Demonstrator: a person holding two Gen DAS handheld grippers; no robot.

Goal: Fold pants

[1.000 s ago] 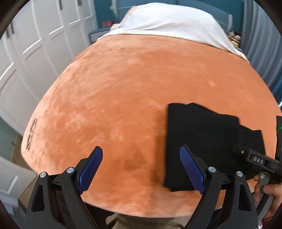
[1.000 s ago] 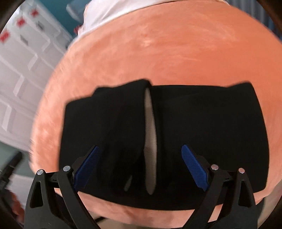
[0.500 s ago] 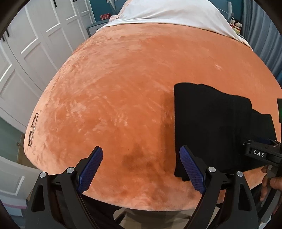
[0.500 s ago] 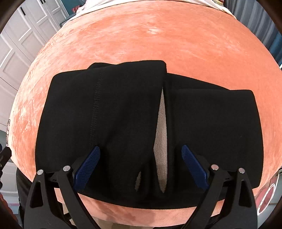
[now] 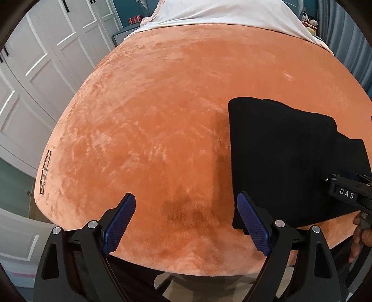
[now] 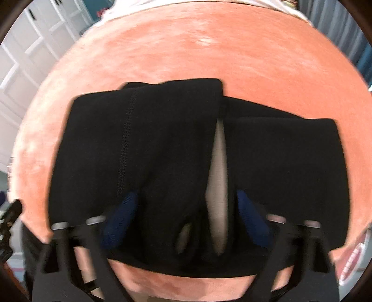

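The black pants (image 6: 162, 162) are lying folded on the orange blanket (image 5: 151, 130), close to the blanket's near edge. In the right wrist view their long axis is running side to side across the blanket, with one folded layer lapping over another and a narrow pale slit (image 6: 218, 185) of lining showing where the two layers are meeting. A stitched seam (image 6: 125, 144) is running from the far edge of the pants toward the near one.

The right gripper (image 6: 186, 223) is hovering over the near edge of the pants, its jaws spread wide and gripping nothing; this view is blurred. The left gripper (image 5: 186, 223) is hanging over bare blanket just left of the pants (image 5: 279, 158), jaws likewise spread and empty, its right blue pad (image 5: 253, 223) overlapping the pants' left edge in the picture.

Beyond the blanket's far edge a white sheet (image 5: 223, 11) is covering the bed. White panelled doors (image 5: 41, 69) are standing to the left of the blanket, and grey curtains (image 5: 348, 41) to its right. Nothing is lying between the grippers and the pants.
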